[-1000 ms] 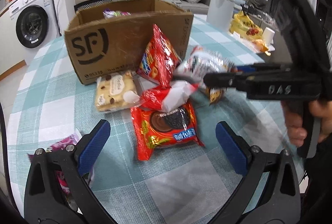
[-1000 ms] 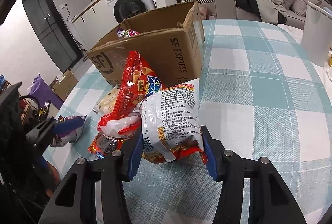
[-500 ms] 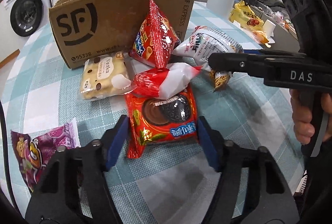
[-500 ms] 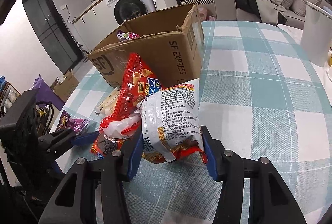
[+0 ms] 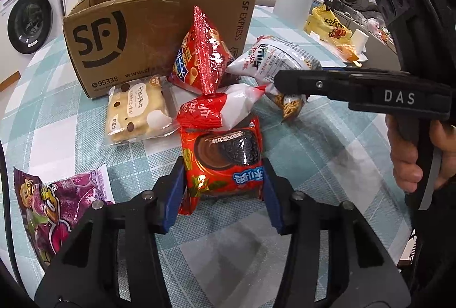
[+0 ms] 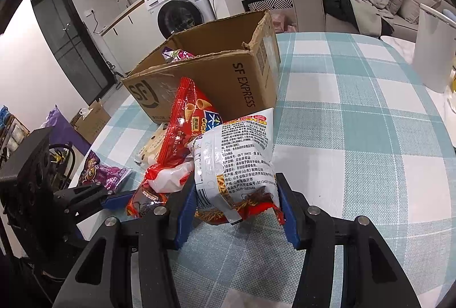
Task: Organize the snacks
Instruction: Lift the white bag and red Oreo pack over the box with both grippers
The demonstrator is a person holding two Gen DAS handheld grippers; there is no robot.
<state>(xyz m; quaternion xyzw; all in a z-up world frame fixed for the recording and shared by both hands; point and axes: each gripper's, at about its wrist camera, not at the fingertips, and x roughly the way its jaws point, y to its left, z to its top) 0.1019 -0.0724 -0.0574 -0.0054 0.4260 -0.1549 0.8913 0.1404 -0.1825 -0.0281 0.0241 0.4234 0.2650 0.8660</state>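
- The left hand-held gripper (image 5: 223, 194) was clamped on the near end of the cookie pack (image 5: 222, 162), one blue pad against each long side.
- The cookie pack lay flat on the checked tabletop (image 5: 327, 165), its long axis running away from the camera toward the box, with the printed cookie facing up.
- A purple pack (image 5: 54, 202) lay flat at the near left, apart from the rest.
- The right hand-held gripper (image 6: 236, 205) was pinching the lower end of the noodle bag (image 6: 239, 156), its blue pads pressed on the bag's two sides.
- The noodle bag stood roughly upright in that grip, long axis vertical and tipped slightly back, with its text side toward the right wrist camera.
- In the left wrist view a person's hand (image 5: 419, 154) gripped the right tool's handle at the right edge.
- A red-and-white bag (image 5: 216, 108) lay across the far end of the cookie pack, touching it.
- A pale biscuit pack (image 5: 136, 111) lay flat just left of it.
- A tall red chip bag (image 5: 202, 54) leaned upright against the front wall of the box.
- The open cardboard box (image 5: 128, 31) stood farthest back on the tabletop, with a purple wrapper (image 6: 176, 54) showing inside.
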